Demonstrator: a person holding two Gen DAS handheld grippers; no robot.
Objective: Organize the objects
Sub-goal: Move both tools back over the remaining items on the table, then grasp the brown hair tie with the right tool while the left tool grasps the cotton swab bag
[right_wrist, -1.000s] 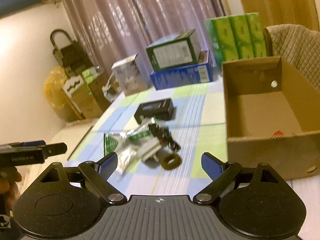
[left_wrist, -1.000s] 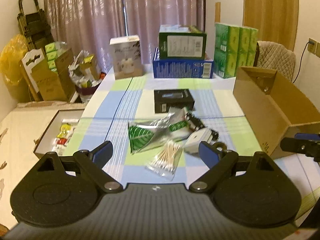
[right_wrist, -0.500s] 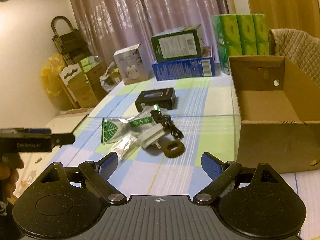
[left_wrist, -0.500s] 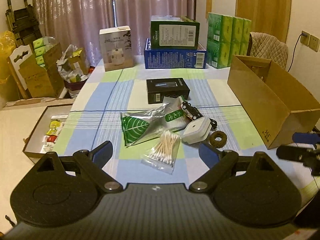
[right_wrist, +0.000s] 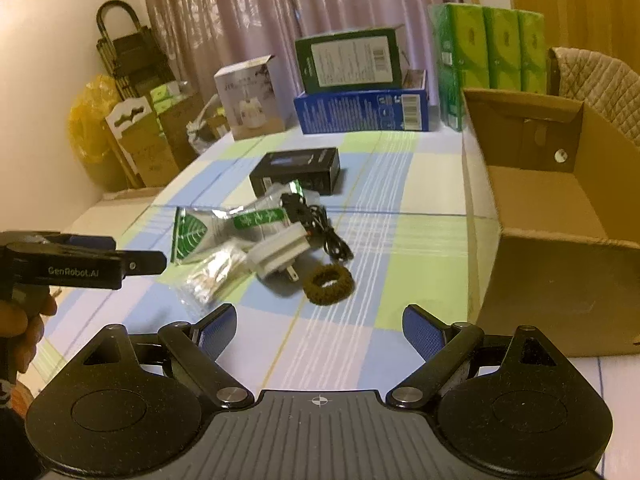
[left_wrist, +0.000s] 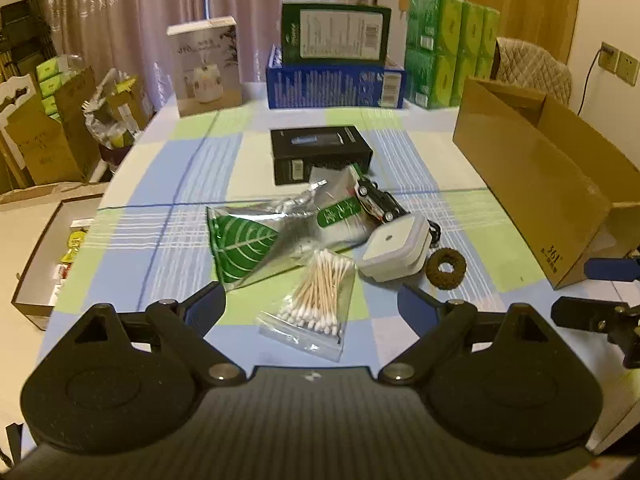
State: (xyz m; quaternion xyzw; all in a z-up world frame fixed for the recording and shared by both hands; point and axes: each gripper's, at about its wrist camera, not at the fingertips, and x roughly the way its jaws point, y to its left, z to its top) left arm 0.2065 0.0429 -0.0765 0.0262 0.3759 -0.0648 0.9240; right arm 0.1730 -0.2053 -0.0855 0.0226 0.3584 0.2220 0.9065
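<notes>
Hovering over swab bag (left_wrist: 316,296), left gripper (left_wrist: 310,306) spread, empty; pile mid-table beside box (left_wrist: 532,176). Right view: right gripper (right_wrist: 320,328) spread, empty, facing hair tie (right_wrist: 329,279), box (right_wrist: 560,216) alongside. Approach step; next likely: descend, pinch, carry to box.

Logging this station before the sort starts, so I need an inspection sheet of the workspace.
Surface: checked tablecloth, flat.
Job's things: cotton swab bag, leaf pouch, white plug adapter, brown hair tie, black box, all loose mid-table; cardboard box open, looks empty.
Clutter: stacked boxes and green tissue packs at far edge.
Grippers: left gripper and right gripper open, holding nothing.
Cables: black cord beside the adapter.
Surroundings: curtains, floor boxes, chair.
</notes>
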